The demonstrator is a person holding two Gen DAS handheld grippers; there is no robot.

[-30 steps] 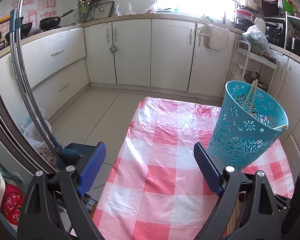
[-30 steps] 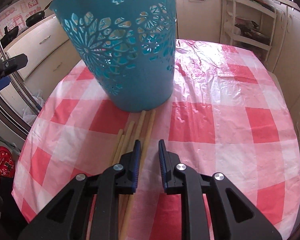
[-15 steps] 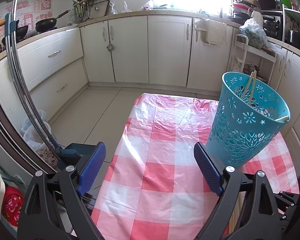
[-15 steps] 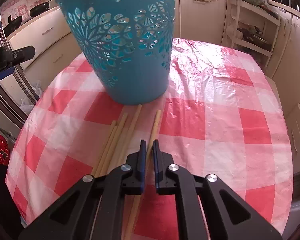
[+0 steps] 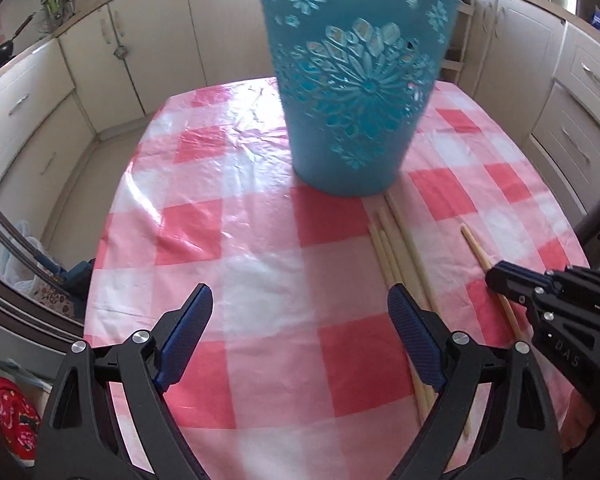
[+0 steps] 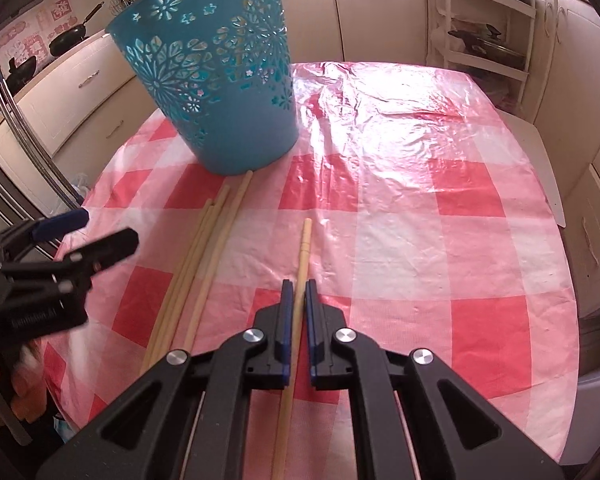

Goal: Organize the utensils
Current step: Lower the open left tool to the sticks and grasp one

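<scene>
Right claw point(image 6: 299, 292) has pulled one chopstick point(image 6: 303, 248) clear of the pile point(image 6: 204, 256), clenched on it; left claw point(image 5: 300, 332) dropped in, released; lift level, tip into basket point(image 6: 220, 80).

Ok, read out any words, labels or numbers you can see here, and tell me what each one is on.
"DAS": pale letters on the black body of the right tongs, seen from the left wrist.
White print on the side of the left tongs: too blurred to read.
Pink wall stickers behind the pans: any characters are too small and blurred to read.
No other text is visible.
</scene>
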